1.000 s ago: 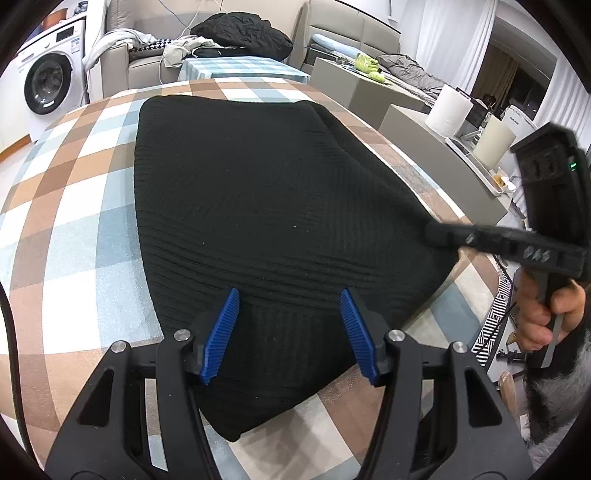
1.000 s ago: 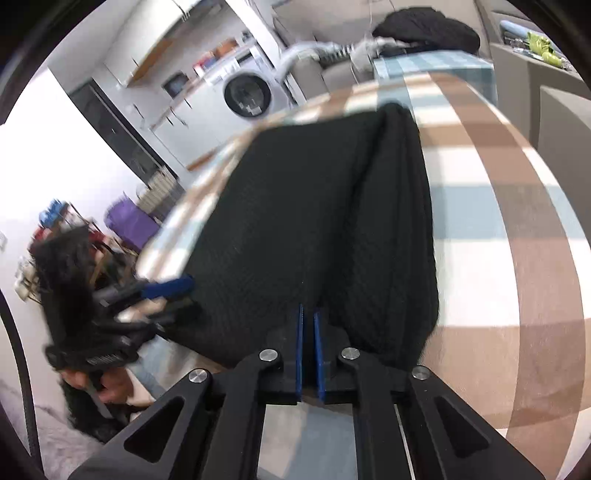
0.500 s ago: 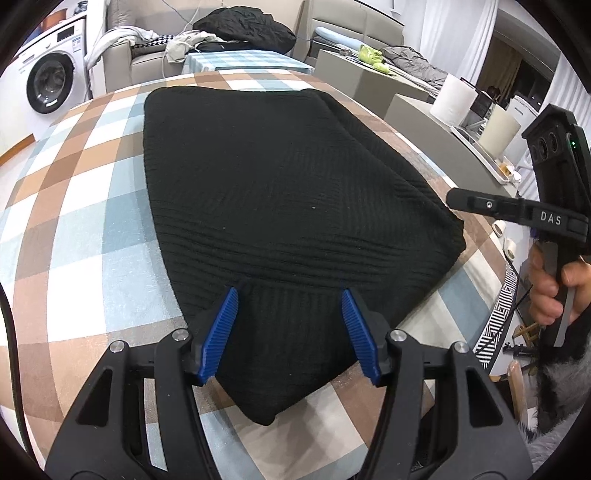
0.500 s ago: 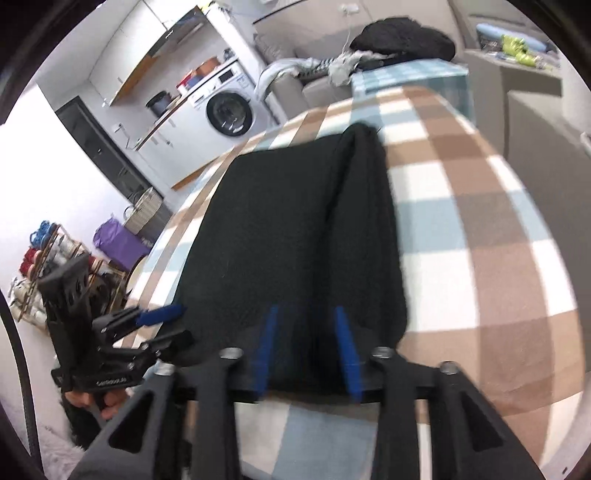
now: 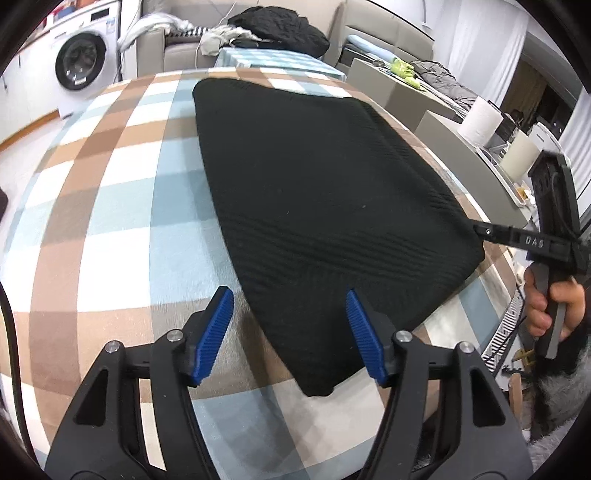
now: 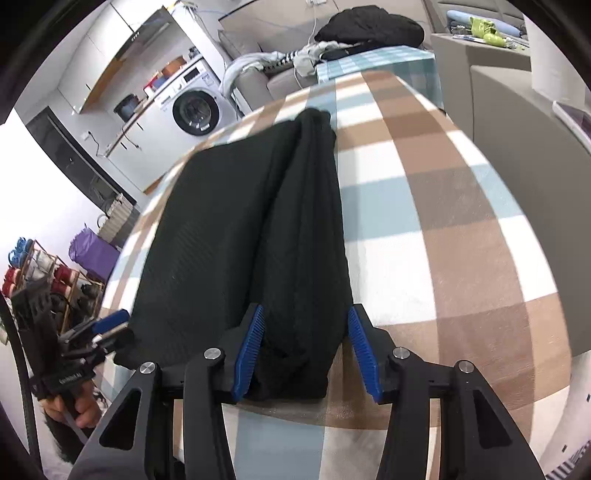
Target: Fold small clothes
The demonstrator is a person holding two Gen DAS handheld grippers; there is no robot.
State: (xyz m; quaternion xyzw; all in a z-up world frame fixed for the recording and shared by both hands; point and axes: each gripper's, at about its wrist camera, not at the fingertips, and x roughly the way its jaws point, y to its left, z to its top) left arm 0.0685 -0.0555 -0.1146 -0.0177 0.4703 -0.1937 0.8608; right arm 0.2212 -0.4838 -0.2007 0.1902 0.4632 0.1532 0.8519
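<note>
Far left, beyond the tabletop (image 5: 110,206): a white washing machine (image 5: 79,62) against the wall. Spread across the checked brown, blue and white cloth: a black knit garment (image 5: 317,206), folded flat, one near corner reaching toward the tabletop's front edge. In front, poised over that corner: the left tool (image 5: 291,332), blue pads spread wide, gripping nothing (the corner lying just beside the right-hand pad). At the garment's right edge: the right tool (image 5: 480,230), its tip level with the cloth's side, held in a hand (image 5: 554,310). From the right wrist view: the right tool (image 6: 306,350) spread open either side of the garment's (image 6: 258,221) thick folded edge, pads not pressed in. Behind, on a grey sofa (image 5: 177,48): a heap of dark clothing (image 5: 280,26).
</note>
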